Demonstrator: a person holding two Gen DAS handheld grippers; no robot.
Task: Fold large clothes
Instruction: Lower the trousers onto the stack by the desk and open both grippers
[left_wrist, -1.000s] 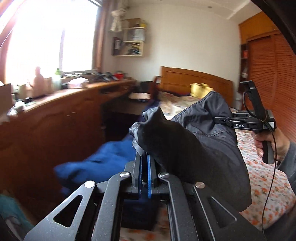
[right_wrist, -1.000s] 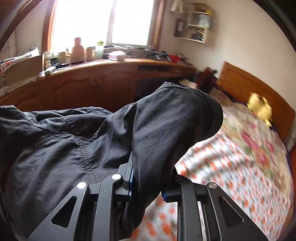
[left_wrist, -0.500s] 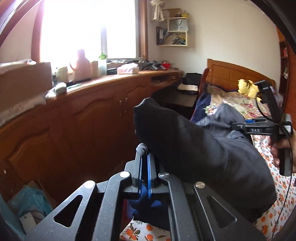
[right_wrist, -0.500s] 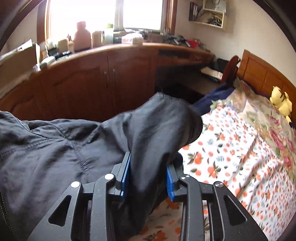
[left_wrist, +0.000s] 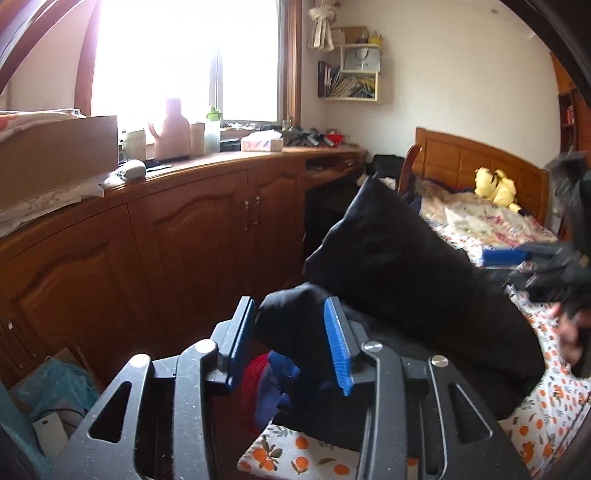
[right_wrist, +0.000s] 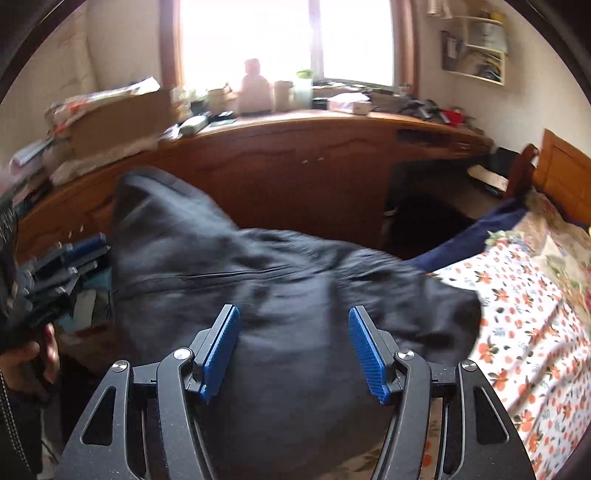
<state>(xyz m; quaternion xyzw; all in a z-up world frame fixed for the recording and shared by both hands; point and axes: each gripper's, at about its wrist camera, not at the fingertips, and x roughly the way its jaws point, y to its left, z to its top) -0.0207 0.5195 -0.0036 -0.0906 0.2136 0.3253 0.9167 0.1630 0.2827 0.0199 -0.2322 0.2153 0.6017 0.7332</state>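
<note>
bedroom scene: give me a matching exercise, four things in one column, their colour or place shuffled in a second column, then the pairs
Things:
1. garment
2. plush toy
3. bedsheet
4. thermos

Colour or place:
A. pink, on the counter by the window
B. yellow, by the headboard
C. dark, lying between the open blue pads
D. white with orange flowers

Pairs: 1-C, 2-B, 3-D, 4-A

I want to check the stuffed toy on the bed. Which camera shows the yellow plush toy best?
The left wrist view: the yellow plush toy sits whole and fairly sharp against the wooden headboard. In the right wrist view it is cut off at the right edge of the picture, with only the floral bedspread showing there.
</note>
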